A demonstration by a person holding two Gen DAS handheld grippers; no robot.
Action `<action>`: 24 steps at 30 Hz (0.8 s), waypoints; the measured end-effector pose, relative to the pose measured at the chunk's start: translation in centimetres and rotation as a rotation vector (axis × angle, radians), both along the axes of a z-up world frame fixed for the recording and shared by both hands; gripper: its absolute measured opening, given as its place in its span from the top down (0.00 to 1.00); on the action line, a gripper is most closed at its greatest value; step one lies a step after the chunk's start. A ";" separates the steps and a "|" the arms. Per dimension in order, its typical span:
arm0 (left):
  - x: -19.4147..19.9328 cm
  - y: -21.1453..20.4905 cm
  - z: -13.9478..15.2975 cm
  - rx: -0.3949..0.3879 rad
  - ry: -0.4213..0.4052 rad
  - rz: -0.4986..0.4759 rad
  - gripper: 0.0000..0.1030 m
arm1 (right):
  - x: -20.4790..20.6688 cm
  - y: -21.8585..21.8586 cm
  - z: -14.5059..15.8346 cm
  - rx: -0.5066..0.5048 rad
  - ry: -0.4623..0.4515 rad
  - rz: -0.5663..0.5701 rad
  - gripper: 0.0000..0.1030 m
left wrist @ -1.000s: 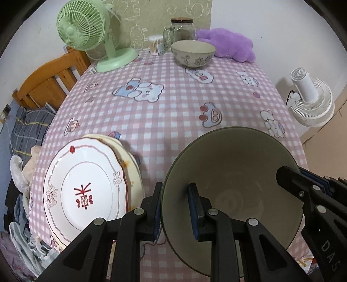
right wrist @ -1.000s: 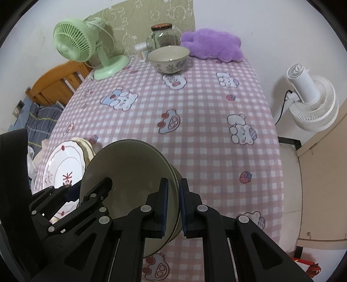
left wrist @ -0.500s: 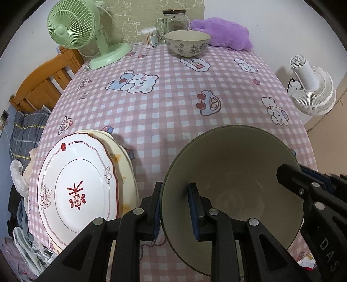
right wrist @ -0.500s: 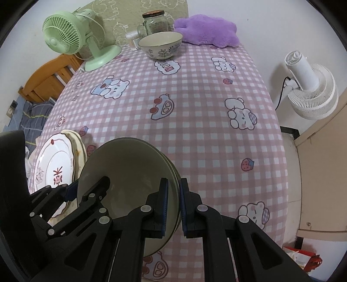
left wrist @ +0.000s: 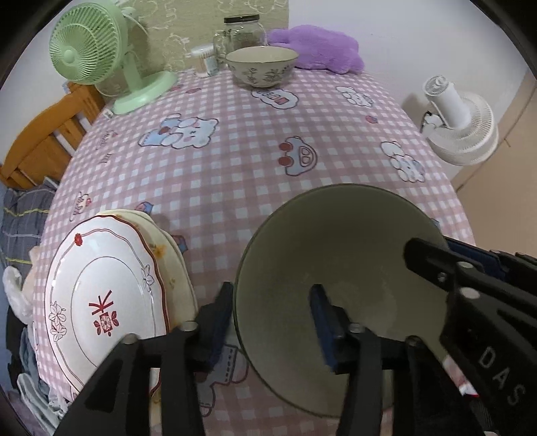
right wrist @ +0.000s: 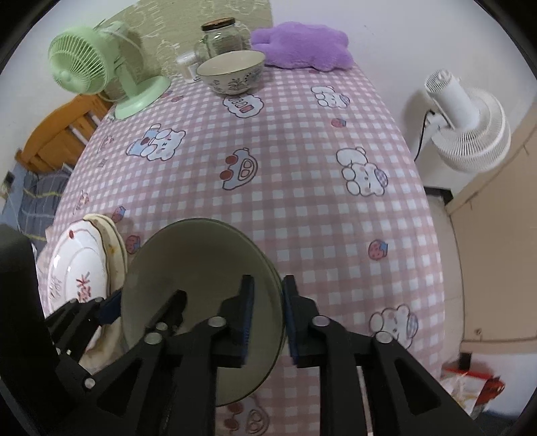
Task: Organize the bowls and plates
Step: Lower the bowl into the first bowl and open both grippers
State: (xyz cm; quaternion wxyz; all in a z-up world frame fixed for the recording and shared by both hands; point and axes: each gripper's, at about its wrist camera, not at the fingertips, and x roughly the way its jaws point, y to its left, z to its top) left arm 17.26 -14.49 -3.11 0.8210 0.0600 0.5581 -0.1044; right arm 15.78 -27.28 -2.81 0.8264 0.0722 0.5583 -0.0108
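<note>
The grey-green bowl point(left wrist: 339, 255) sits at the near edge of the desk point(left wrist: 241, 167), right of the plate stack, and is gripped from both sides. The left gripper point(left wrist: 272, 322) straddles the bowl's left rim: one blue-padded finger is outside the wall, the other inside, with a visible gap between the inner pad and the wall, so whether the pads press the rim cannot be told. The right gripper point(right wrist: 268, 312) straddles the bowl's right rim in the same way, one pad inside and one outside; the rim passes between them with a narrow gap on each side, so firm contact cannot be told either. In the right wrist view the bowl point(right wrist: 201, 268) is tilted, its opening turned toward the cameras.

The plate stack point(left wrist: 110, 295) lies at the near left corner of the desk, just beside the bowl. Its top plate is white with a red rim line and a red motif; a cream plate shows beneath it.

At the far end of the desk stands a floral bowl point(left wrist: 261, 65), upright. Behind it is a glass jar point(left wrist: 243, 32); to its right lies a purple cushion point(left wrist: 319, 50). A green fan point(left wrist: 97, 50) stands at the far left. A white fan point(left wrist: 459, 124) stands off the desk on the right.
</note>
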 end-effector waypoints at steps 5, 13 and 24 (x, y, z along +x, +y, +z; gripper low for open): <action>0.4 1.5 1.9 -0.023 -0.042 0.006 0.27 | -0.6 0.9 1.1 0.026 -0.001 -0.023 0.45; 1.5 4.2 4.5 -0.063 -0.078 -0.029 0.15 | -1.0 3.5 4.1 0.030 -0.072 -0.044 0.30; 4.5 7.7 7.5 -0.116 -0.108 -0.015 0.15 | 1.0 6.7 8.0 0.002 -0.198 -0.068 0.29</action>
